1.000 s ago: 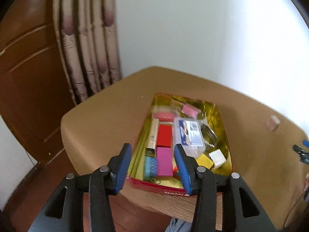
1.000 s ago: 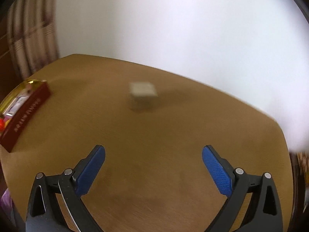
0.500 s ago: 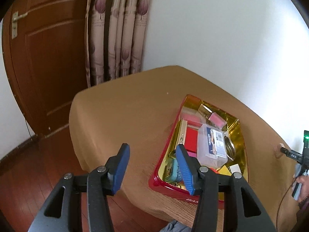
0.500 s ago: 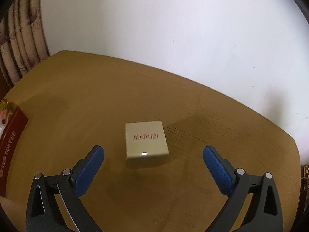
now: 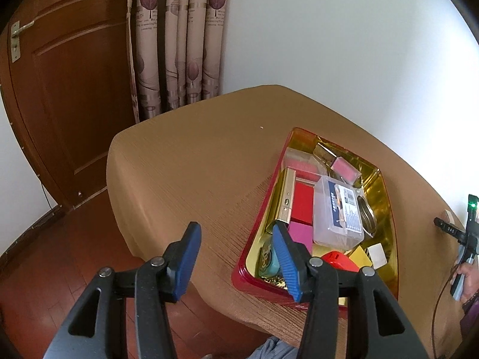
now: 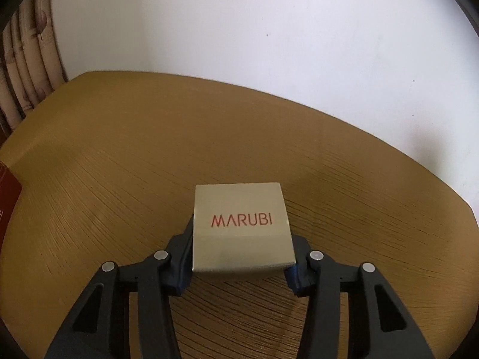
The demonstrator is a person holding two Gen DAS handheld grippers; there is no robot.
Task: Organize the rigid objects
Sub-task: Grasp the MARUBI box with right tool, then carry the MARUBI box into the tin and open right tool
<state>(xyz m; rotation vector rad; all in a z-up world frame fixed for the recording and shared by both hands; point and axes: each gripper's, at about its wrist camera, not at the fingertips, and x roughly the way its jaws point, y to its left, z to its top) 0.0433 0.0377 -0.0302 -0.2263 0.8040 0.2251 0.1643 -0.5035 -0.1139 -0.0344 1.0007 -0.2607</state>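
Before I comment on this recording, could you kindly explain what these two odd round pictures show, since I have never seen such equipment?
A person holds a two-finger clamp in each hand; each carries a wide-angle camera looking along its fingers. The left view shows the left gripper, empty, above the edge of the brown table beside a red tray full of small boxes and cases. The right view shows the right gripper, its jaws closing on a beige box marked MARUBI that sits on the table, the pads against both its sides.
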